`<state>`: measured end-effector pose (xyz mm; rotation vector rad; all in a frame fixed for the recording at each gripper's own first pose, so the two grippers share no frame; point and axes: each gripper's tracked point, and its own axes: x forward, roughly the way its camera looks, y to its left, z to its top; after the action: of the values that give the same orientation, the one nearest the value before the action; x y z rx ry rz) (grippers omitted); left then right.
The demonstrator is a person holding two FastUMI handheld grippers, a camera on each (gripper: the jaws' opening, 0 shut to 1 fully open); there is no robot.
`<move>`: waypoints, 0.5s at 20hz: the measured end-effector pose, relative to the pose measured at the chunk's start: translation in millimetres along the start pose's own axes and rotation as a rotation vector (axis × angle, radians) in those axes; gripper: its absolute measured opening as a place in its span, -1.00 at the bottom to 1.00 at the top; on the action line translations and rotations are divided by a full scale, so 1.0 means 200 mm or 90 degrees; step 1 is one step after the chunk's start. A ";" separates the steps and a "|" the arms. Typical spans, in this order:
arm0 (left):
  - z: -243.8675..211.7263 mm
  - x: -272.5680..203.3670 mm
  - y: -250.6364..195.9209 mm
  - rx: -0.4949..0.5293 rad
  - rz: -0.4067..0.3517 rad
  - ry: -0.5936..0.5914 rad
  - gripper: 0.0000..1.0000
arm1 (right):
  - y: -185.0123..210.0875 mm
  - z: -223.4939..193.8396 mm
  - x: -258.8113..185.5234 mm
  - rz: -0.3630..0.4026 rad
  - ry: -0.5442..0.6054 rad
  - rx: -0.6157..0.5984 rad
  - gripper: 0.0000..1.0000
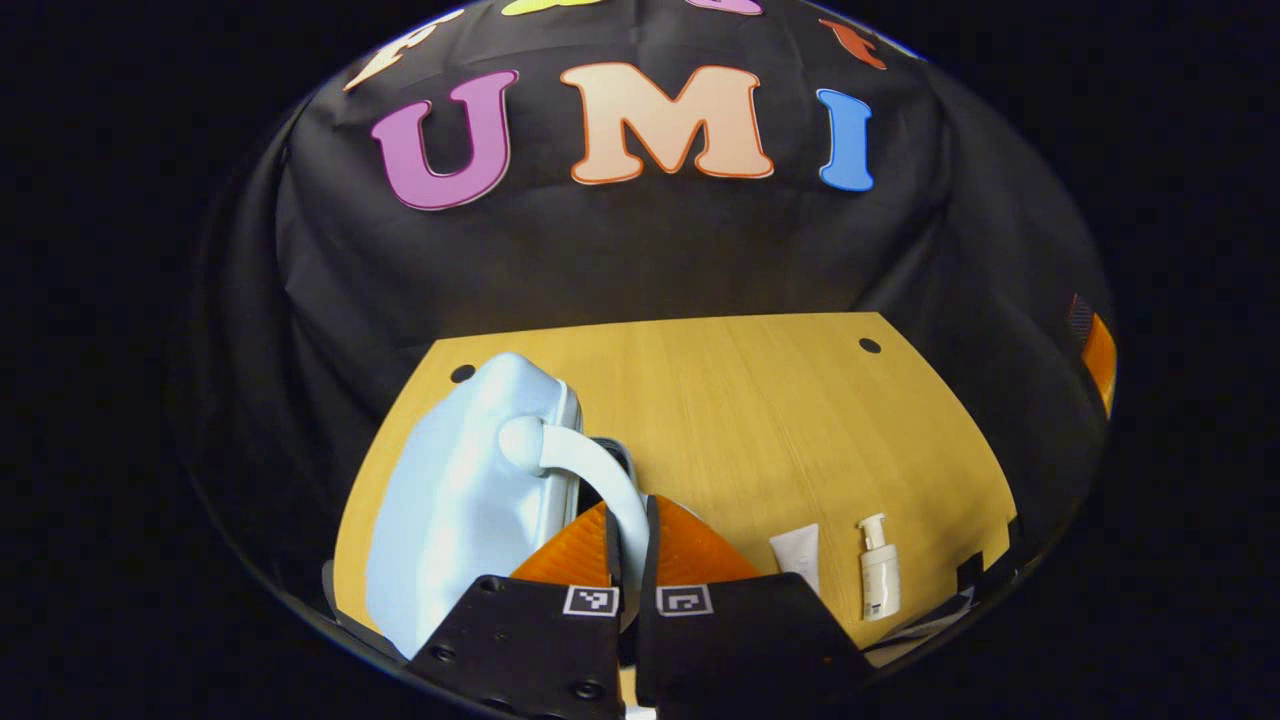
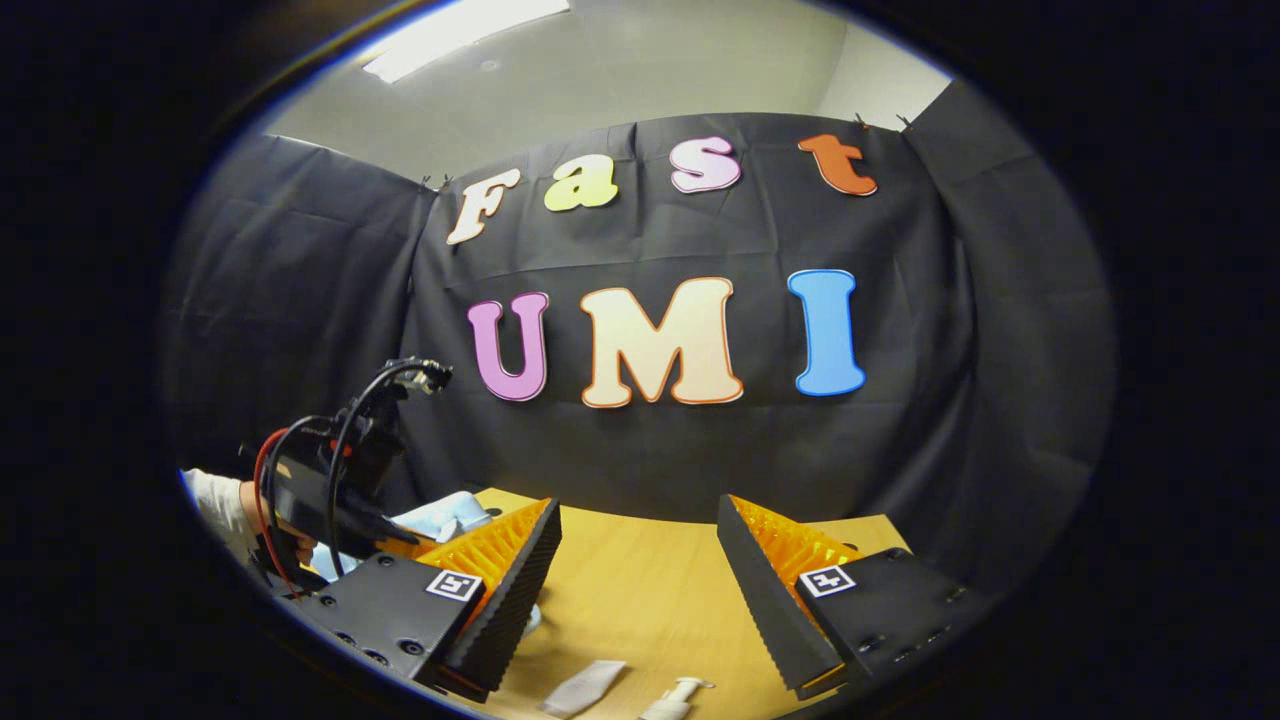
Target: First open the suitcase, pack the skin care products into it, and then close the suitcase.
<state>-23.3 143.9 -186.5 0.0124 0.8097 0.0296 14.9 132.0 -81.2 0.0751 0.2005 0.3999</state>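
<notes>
Suitcase [image 1: 470, 500], pale blue and hard-shelled, stands on its edge at the left of the bench [image 1: 760, 420], its long axis running away from the left tool [image 1: 628, 560] toward the booth's back wall. Its curved white handle [image 1: 590, 470] arcs out from the shell's near side and comes down straight between the left tool's two fingers, which are clenched on it with next to no gap; so the case lies dead ahead of that tool and slightly to its left, already gripped. The skin care products lie flat on the bench to the right of the left tool: a white tube [image 1: 797, 553] just beside its right finger, and a small pump bottle [image 1: 879, 570] a little farther right, both with their long axes pointing roughly away from the camera. In the right gripper view the right tool [image 2: 640, 600] hangs released, jaws wide apart, above the bench, with the tube [image 2: 583, 688] and the pump bottle [image 2: 675, 698] low down between and beneath its fingers. By my reading, the left hand is the one placed to tip or open the case, while the right tool is nearer the products and need only drop downward onto them.
</notes>
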 end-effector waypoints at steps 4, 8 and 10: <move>0.08 -0.08 0.19 -0.001 0.021 -0.026 -1.00 | 0.10 0.00 0.05 0.020 -0.010 0.003 0.97; 0.13 -0.13 0.39 0.015 0.056 -0.043 -1.00 | 0.20 0.01 0.10 0.026 -0.020 0.005 0.97; 0.16 -0.15 0.49 0.019 0.070 -0.050 -1.00 | 0.24 0.01 0.12 0.025 -0.021 0.006 0.97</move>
<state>-22.9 241.7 -140.9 0.0853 0.7295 0.1205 18.9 186.3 -77.9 0.0952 0.1687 0.4369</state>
